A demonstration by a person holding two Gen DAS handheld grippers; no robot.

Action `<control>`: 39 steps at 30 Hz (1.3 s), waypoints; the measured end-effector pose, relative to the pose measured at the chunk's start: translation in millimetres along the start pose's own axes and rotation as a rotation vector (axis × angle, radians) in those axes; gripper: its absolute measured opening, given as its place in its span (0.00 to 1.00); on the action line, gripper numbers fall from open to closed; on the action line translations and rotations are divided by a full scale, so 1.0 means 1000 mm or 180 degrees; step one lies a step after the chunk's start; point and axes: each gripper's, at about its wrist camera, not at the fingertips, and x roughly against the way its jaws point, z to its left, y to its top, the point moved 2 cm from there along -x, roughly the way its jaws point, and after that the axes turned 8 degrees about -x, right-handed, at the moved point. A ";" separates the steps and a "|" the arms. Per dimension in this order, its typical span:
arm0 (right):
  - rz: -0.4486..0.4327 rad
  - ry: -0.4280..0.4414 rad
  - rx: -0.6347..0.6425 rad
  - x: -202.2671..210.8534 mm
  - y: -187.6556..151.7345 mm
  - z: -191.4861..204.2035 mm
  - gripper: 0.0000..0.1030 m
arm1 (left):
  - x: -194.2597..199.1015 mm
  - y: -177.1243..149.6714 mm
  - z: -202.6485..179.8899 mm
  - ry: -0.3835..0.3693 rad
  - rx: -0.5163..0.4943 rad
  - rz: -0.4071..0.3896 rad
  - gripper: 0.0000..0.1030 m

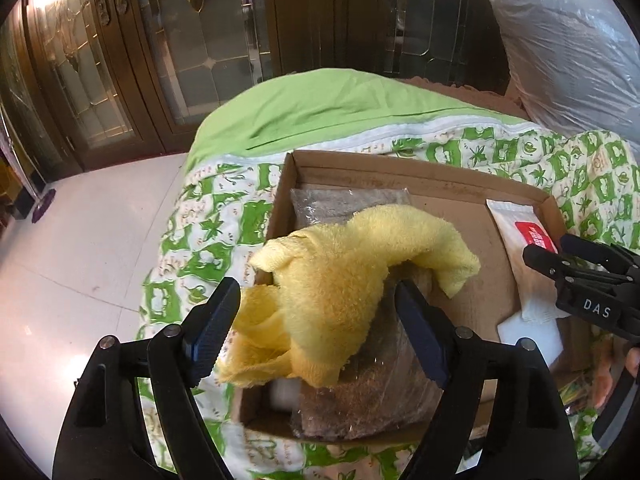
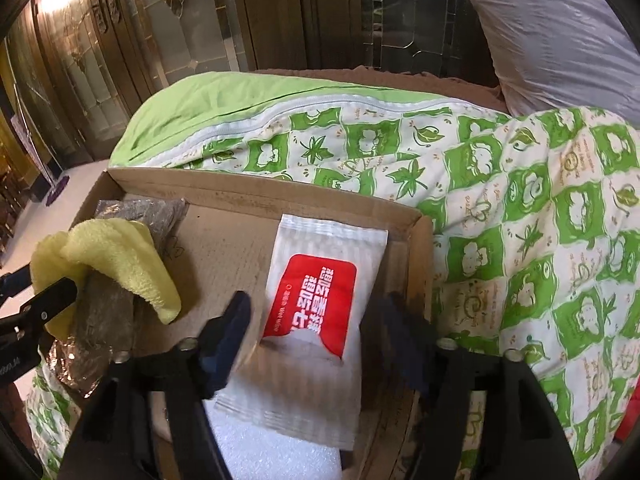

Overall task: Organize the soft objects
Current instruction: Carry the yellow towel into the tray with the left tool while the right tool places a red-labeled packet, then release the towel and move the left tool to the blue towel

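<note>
I have the cardboard box (image 1: 448, 190) sitting on the bed (image 2: 500, 184), close to the bed's left edge, with white floor (image 1: 88, 248) open beyond that edge and the patterned green quilt running free to the right. The box walls are low, so there is room to come in from above.

My left tool (image 1: 316, 300) stands wide open over the box's left side. The yellow towel (image 1: 344, 272) lies crumpled between its fingers, draped partly over the box's left wall, and neither pad presses on it. Under the towel lies a brown item in clear plastic wrap (image 1: 360, 396), along the left wall.

My right tool (image 2: 316, 320) is also open, straddling the near end of a white wet-wipe packet (image 2: 320, 320) without gripping it; its fingers are blurred. The packet lies flat against the box's right wall, partly over a white foam sheet (image 2: 272, 448) at the near edge. Its red label carries white script I cannot read.

From the left view, the right tool's body shows the letters "DAS" (image 1: 596, 308).

A grey plastic-wrapped bundle (image 1: 568, 40) sits at the bed's far right corner.
</note>
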 end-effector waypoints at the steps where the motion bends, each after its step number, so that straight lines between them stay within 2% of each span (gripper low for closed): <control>1: -0.0027 0.0013 -0.0002 0.004 -0.002 0.000 0.74 | 0.003 -0.001 0.001 -0.0005 0.0016 0.0001 0.78; 5: -0.0072 0.0146 -0.0071 0.025 -0.015 -0.004 0.75 | 0.024 -0.019 0.006 -0.0056 0.0068 -0.0007 0.78; 10: 0.0047 0.0302 -0.0264 0.044 -0.041 -0.015 0.77 | 0.046 -0.067 0.011 -0.0173 0.0225 0.0135 0.78; 14: 0.0140 0.0309 -0.0291 0.053 -0.061 -0.020 0.77 | 0.060 -0.099 0.012 -0.0279 0.0322 0.0164 0.78; 18: 0.0185 0.0329 -0.0427 0.063 -0.077 -0.031 0.77 | 0.062 -0.124 0.005 -0.0399 0.0353 0.0316 0.78; 23: 0.0212 0.0299 -0.0494 0.072 -0.095 -0.041 0.77 | 0.073 -0.132 -0.019 -0.0523 0.0188 0.0300 0.78; 27: 0.0216 0.0308 -0.0452 0.084 -0.109 -0.042 0.77 | 0.080 -0.146 -0.039 -0.0798 0.0072 0.0358 0.78; 33: 0.0376 0.0418 -0.0352 0.103 -0.136 -0.036 0.77 | 0.083 -0.153 -0.053 -0.0790 -0.0058 0.0408 0.78; 39: 0.0674 0.0602 -0.0009 0.116 -0.176 -0.005 0.77 | 0.079 -0.152 -0.051 -0.0766 -0.0025 0.0463 0.78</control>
